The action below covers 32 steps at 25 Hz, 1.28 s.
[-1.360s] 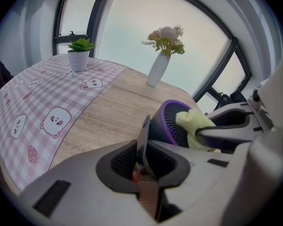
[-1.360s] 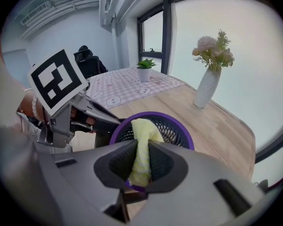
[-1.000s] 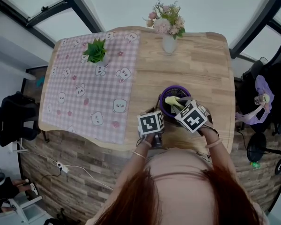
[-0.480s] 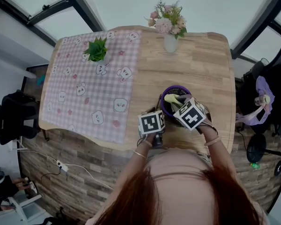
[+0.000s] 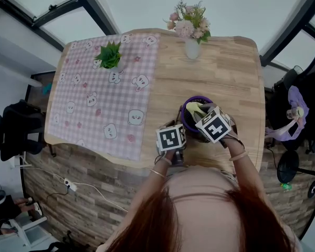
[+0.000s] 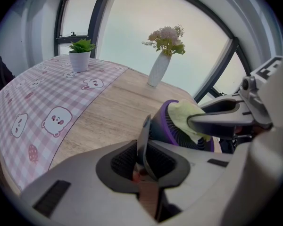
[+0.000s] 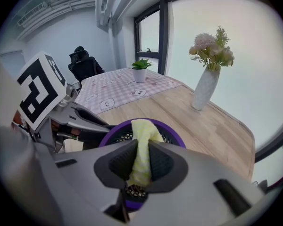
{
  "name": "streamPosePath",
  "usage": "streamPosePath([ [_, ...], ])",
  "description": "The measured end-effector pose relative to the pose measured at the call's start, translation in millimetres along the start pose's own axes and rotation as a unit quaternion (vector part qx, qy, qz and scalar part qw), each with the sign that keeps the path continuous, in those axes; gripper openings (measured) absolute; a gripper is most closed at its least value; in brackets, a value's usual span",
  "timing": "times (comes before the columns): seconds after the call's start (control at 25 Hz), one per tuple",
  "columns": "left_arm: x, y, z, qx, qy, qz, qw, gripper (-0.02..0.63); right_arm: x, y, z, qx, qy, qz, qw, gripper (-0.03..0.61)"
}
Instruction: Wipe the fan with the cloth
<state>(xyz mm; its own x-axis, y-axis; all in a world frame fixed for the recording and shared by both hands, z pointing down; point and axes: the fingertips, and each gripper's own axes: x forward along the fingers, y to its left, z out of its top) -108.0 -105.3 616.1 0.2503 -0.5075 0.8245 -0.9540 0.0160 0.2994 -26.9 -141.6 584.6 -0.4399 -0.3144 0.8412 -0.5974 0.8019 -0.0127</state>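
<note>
left gripper [image 6: 144,158]: my jaws are pressed together on a thin dark plate that stands up between the pads and runs to the side of the fan [image 6: 175,134]. nothing else is between them.
right gripper [image 7: 139,160]: my jaws are nearly together, pinching a fold of the yellow cloth [image 7: 142,135]. the pads hold it from both sides, directly over the fan.
cloth: the free end lies past my right jaws on the fan's dark grille, inside the purple rim. in the left gripper view it drapes over the upper edge of the fan, under the right gripper's finger.
fan: round, purple rim, dark grille, tilted face-up. it sits on the bare wood of the table [image 5: 226,72], near the front edge, just in front of me, between my two grippers.
tablecloth [image 5: 94,104]: pink check with a bear print, covers the left part of the table, apart from the fan.
vase [image 5: 191,49]: white, with flowers, upright at the far edge.
plant [image 5: 108,56]: small green one in a white pot, on the tablecloth, far corner.
</note>
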Motion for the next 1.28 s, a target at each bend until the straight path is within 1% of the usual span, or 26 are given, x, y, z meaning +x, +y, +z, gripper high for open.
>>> streamPosePath([
  [0.2,0.2,-2.1,-2.4,-0.014,0.001,-0.002,0.9999,0.058,-1.4,-5.6,0.3,0.01,-0.007,-0.004,1.0,0.057],
  [1.04,0.6,-2.3,-2.1,-0.018,-0.011,0.01,0.9997,0.058,-9.0,-20.8,-16.6,0.049,-0.004,-0.02,0.999,0.057],
  [1.28,-0.7,-1.6,-2.2,-0.019,-0.013,0.011,0.9997,0.058,-12.0,-17.4,-20.2,0.051,0.001,-0.019,0.999,0.057],
])
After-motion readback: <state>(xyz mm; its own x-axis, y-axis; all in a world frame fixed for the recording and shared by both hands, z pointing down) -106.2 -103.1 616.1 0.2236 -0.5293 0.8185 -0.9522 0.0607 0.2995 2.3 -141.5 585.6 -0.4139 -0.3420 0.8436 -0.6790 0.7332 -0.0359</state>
